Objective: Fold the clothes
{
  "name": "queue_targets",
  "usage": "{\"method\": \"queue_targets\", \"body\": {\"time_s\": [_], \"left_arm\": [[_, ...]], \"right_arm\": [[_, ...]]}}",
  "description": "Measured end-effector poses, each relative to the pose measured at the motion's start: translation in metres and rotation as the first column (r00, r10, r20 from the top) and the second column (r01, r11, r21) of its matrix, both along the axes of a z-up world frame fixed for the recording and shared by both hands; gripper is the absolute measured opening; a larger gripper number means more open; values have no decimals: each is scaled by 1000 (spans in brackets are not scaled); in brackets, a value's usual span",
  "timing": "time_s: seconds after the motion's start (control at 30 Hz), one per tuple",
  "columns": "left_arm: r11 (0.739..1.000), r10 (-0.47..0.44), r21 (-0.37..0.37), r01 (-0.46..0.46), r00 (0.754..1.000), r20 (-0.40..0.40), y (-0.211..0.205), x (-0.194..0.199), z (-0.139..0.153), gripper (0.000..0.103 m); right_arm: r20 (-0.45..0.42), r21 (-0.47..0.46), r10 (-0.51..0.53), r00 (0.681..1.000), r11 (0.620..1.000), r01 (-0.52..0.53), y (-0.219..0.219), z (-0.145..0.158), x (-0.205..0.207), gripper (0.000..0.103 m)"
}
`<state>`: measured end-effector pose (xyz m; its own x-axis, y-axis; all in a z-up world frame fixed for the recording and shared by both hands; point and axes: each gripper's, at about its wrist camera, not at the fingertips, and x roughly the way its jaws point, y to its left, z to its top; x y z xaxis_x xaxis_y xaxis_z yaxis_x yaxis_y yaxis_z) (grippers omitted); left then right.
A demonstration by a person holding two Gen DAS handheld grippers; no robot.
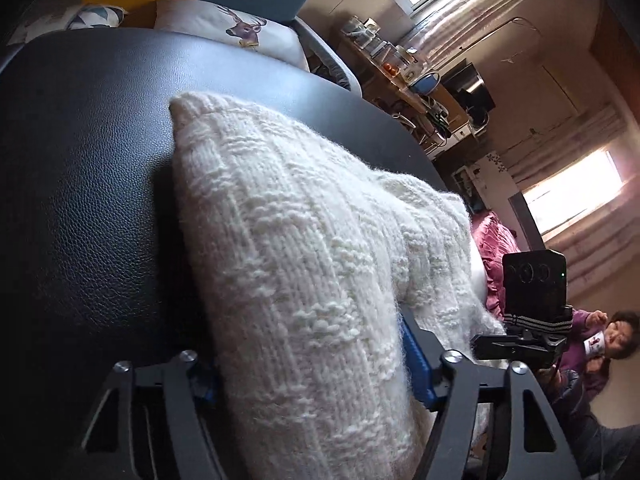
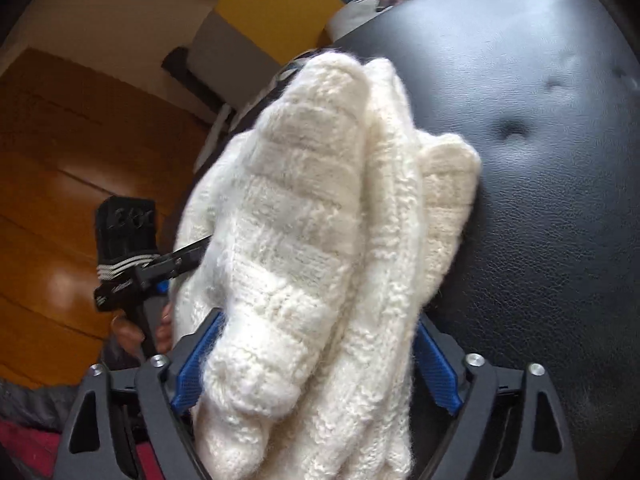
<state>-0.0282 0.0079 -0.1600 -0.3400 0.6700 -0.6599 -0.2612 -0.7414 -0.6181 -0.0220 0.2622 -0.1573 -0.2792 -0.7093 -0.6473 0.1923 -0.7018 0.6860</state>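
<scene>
A thick cream knitted sweater (image 1: 304, 248) lies folded in several layers on a black leather seat (image 1: 88, 184). My left gripper (image 1: 316, 368) is shut on one edge of the sweater, the knit bunched between its blue pads (image 1: 416, 364). In the right wrist view the same sweater (image 2: 320, 216) fills the middle, and my right gripper (image 2: 316, 364) is shut on a thick fold of it between its blue pads (image 2: 434, 364). The right gripper shows at the right in the left wrist view (image 1: 532, 320). The left gripper shows at the left in the right wrist view (image 2: 136, 264).
The black leather seat (image 2: 540, 160) has button dimples. Printed cushions (image 1: 232, 28) lie behind it. A cluttered shelf (image 1: 404, 72) stands by the windows. A seated person (image 1: 592, 344) holds a cup at the right. A wooden floor (image 2: 60, 184) lies to the left.
</scene>
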Motion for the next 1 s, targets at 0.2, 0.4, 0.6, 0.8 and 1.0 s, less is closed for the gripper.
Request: {"method": "queue_targets", "body": {"time_s": [0.2, 0.4, 0.6, 0.8, 1.0], "left_arm": [[995, -80, 51, 85, 992, -96, 13, 10, 29, 52], [952, -283, 56, 300, 936, -209, 88, -6, 74, 51], [866, -463, 25, 499, 821, -333, 204, -48, 129, 52], [843, -530, -267, 467, 805, -265, 329, -119, 95, 72], [847, -454, -391, 359, 872, -184, 349, -144, 37, 81]], "right_arm": [[-62, -74, -97, 993, 993, 92, 16, 5, 29, 54], [-157, -124, -273, 949, 959, 256, 81, 36, 66, 50], [-283, -75, -446, 849, 893, 444, 161, 84, 95, 50], [-188, 86, -586, 789, 790, 607, 216, 25, 79, 50], [-211, 59, -596, 775, 783, 619, 219, -13, 91, 53]]}}
